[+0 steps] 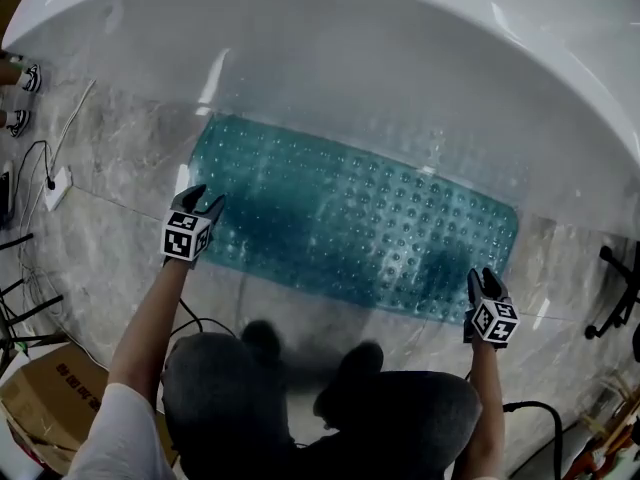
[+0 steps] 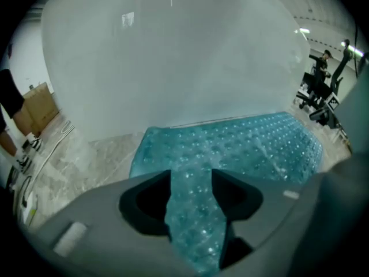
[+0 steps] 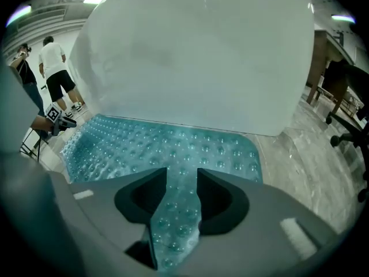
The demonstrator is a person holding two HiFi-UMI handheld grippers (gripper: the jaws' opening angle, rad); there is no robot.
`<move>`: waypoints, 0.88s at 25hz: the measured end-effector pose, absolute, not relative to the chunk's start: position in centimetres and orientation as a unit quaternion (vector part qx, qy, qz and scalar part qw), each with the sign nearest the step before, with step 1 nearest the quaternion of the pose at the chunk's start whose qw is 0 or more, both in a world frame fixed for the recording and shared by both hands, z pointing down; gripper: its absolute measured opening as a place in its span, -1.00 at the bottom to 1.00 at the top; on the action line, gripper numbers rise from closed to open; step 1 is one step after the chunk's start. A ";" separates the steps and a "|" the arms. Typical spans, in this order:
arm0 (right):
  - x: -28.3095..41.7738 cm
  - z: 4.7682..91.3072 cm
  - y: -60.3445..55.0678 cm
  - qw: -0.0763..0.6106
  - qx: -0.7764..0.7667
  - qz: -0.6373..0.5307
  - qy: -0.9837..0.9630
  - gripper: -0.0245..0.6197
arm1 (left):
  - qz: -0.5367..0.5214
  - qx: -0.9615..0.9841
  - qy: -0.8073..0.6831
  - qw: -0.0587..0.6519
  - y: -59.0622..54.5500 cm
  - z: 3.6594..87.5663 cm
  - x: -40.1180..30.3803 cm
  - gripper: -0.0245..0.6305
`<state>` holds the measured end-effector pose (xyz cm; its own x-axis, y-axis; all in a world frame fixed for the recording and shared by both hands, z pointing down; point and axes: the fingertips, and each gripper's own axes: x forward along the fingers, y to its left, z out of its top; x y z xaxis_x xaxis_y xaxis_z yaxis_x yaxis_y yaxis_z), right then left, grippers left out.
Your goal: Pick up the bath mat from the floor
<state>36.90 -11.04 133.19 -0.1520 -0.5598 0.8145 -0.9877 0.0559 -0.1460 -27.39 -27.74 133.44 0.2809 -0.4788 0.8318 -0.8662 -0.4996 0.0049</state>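
left hand-held gripper (image 1: 205, 200) at bath mat (image 1: 350, 218) corner; contact unclear

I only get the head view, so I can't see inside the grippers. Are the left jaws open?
Observer: Yes. In the left gripper view the left gripper's jaws stand apart, and the mat shows through the gap, not pinched.
Operator: And the right one?
Observer: The right gripper is open too, with the mat in its gap.
Operator: Is anyone standing past the mat?
Observer: Yes. The right gripper view shows a person in a white shirt beyond the mat's far end.
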 end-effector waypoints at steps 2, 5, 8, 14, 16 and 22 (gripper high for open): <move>38.0 134.7 -11.0 0.299 0.581 0.375 -0.658 -0.31 | 0.417 0.750 -0.447 0.252 -28.1 135.2 -29.1 -0.12; 39.3 136.7 -10.8 0.319 0.573 0.381 -0.652 -0.11 | 0.415 0.725 -0.459 0.303 -28.4 137.5 -31.4 0.03; 40.5 137.9 -10.7 0.329 0.574 0.382 -0.645 -0.07 | 0.426 0.711 -0.462 0.317 -28.4 139.0 -33.1 0.11; 42.9 140.3 -9.9 0.341 0.579 0.402 -0.622 0.02 | 0.462 0.705 -0.437 0.315 -28.3 140.9 -33.1 0.18; 43.5 141.1 -10.1 0.341 0.580 0.409 -0.616 0.10 | 0.474 0.696 -0.434 0.320 -28.2 141.4 -33.2 0.24; 45.4 141.7 -9.6 0.338 0.583 0.426 -0.604 0.28 | 0.498 0.683 -0.432 0.314 -28.2 142.3 -32.8 0.38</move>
<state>45.37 -9.57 141.72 -0.0909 -0.4162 0.9047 -0.9920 -0.0424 -0.1192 -32.80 -28.24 142.35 0.1305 -0.2773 0.9519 -0.9036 -0.4284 -0.0010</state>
